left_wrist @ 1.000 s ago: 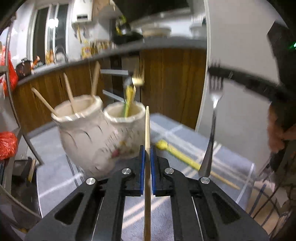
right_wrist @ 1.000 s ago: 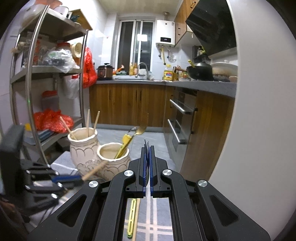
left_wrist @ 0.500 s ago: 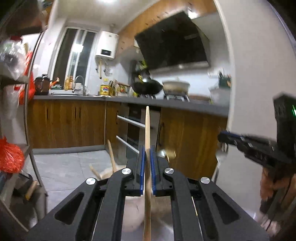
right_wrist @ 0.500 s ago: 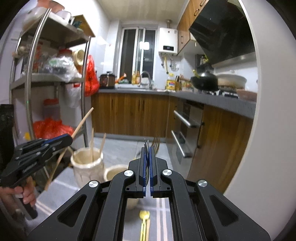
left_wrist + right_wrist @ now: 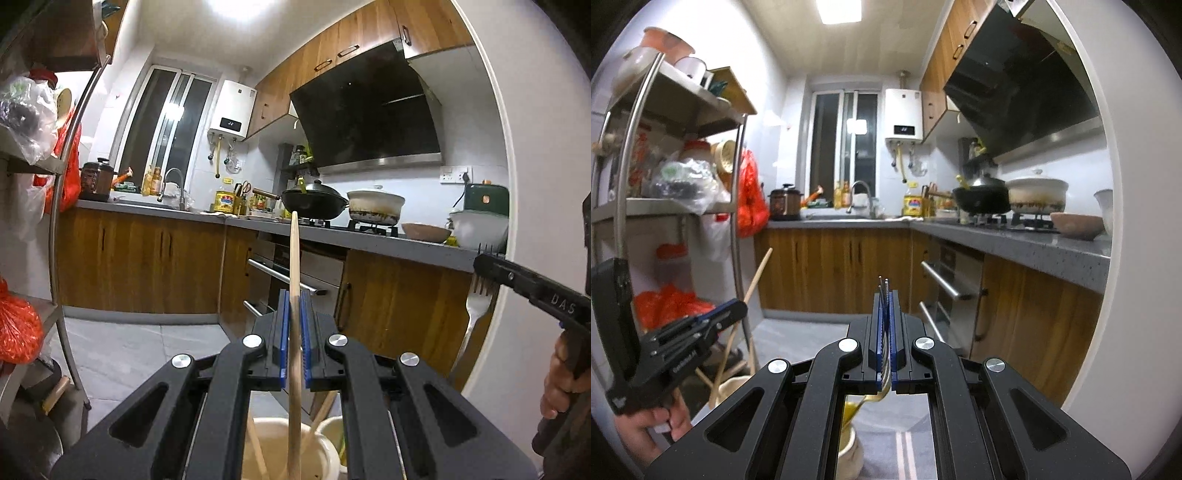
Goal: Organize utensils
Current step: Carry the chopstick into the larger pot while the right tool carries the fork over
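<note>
Both tools are up high over the pots right now, each with something in its grip. The left tongs (image 5: pixel 293 339) are squeezed tight on a long wooden chopstick (image 5: pixel 294 295), held upright, its lower end already hanging over the mouth of the cream pot (image 5: pixel 321 448) just below, where other wooden sticks (image 5: pixel 323 408) lean against the rim. Over on the right, the right tongs (image 5: pixel 885 339) are clamped on a metal fork (image 5: pixel 476 314), tines (image 5: pixel 883 286) poking up past the blue pads, the handle hanging down below. Under them sits the second pot (image 5: pixel 849 452), with something yellow (image 5: pixel 851 408) standing in it; it rests on a grey striped cloth (image 5: pixel 905 448) over the desk. So the sorting looks like this: sticks in one pot, cutlery in the other, and this step looks like the drop-in. To do it well, I'd say keep the chopstick upright, bring its lower end down inside the rim between the sticks already there, and only then ease the grip, so it slides in rather than bouncing off the edge. The same goes for the fork: handle first, centred over its pot, clear of the yellow piece. The two pots stand close together, so the main risk is a handle catching a rim or nudging a leaning stick out.
</note>
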Motion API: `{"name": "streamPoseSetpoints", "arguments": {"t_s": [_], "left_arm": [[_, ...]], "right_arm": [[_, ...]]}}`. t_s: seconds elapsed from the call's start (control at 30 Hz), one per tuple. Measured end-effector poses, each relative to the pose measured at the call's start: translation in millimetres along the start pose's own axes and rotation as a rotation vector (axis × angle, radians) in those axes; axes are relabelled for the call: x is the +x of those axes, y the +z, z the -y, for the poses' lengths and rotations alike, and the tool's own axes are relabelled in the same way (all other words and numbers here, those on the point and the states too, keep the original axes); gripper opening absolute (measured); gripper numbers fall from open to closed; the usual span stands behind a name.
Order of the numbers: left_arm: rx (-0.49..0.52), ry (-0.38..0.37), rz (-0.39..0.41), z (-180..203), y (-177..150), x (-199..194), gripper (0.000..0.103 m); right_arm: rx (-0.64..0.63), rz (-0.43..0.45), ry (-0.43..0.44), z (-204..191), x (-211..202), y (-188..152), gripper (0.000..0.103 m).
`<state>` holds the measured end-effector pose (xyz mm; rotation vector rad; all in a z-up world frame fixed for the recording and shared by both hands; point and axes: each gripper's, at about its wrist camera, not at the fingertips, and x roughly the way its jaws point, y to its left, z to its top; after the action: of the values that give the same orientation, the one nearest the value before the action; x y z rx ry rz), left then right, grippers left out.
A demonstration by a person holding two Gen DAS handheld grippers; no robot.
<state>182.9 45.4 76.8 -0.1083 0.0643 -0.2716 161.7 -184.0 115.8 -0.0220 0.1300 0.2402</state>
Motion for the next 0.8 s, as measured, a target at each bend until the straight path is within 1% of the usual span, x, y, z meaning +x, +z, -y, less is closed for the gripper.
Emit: {"name": "streamPoseSetpoints", "arguments": {"t_s": [0.2,0.37,0.47,0.57,0.67,0.73,0.8], "left_arm": [[0.075,0.043,0.006,10.2,-9.6,11.2,0.005],[0.086,0.038,-0.01,9.4,-17.2,7.6,0.006],[0.097,0.055,-0.028,6.9,-18.4,3.2,0.006],[0.111,0.076,-0.065,6.2,-19.3,-4.1,0.006],[0.127,0.099,-0.124,5.1,-22.2,-8.9,0.006],[0.111,0.103,-0.148,0.7,-25.4,-11.7,0.006],[0.103,0.105,-0.146,-2.9,-27.2,-16.4,0.008]], "right_arm": [[-0.04,-0.013,-0.036,-8.5,22.0,-12.6,0.004],[-0.098,-0.069,-0.001,-21.2,42.5,-28.3,0.004],[-0.124,-0.105,0.029,-28.3,50.5,-37.9,0.004],[-0.14,-0.139,0.061,-32.0,55.5,-46.3,0.004],[-0.14,-0.156,0.073,-32.9,57.6,-52.6,0.004],[-0.133,-0.168,0.081,-32.7,57.4,-56.3,0.004],[-0.133,-0.18,0.084,-32.4,58.3,-61.2,0.004]]}}
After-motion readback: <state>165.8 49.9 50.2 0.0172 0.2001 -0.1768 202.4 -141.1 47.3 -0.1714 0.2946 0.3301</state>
